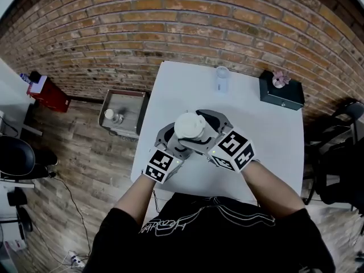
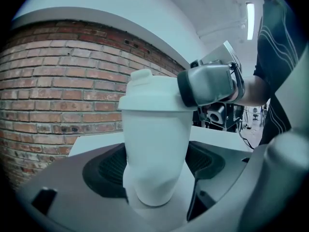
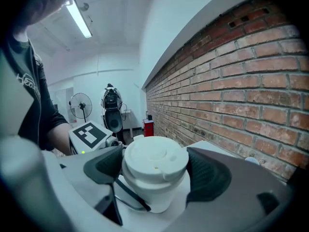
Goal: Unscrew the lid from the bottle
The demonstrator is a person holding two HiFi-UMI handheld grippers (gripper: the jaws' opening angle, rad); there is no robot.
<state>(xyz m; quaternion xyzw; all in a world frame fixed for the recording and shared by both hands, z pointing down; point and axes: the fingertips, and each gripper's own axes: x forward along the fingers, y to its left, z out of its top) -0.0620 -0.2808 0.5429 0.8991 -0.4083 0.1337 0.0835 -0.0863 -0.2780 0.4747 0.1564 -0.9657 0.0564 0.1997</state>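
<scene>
A white bottle (image 2: 154,144) with a white screw lid (image 1: 190,125) stands upright on the white table (image 1: 267,135), near its front middle. My left gripper (image 2: 157,166) comes in from the left, and its dark pads (image 2: 108,168) press on the lower body of the bottle. My right gripper (image 3: 154,170) comes from the right and higher up, shut on the lid (image 3: 154,159), with a pad against each side of the rim. One right finger (image 2: 207,83) shows against the lid's edge in the left gripper view. The bottle's base is hidden from the head view.
A small clear cup (image 1: 222,78) stands at the table's far edge. A black box (image 1: 281,92) with a pale ornament sits at the far right corner. Left of the table a grey tray (image 1: 122,112) stands on the wooden floor, and a brick wall lies behind.
</scene>
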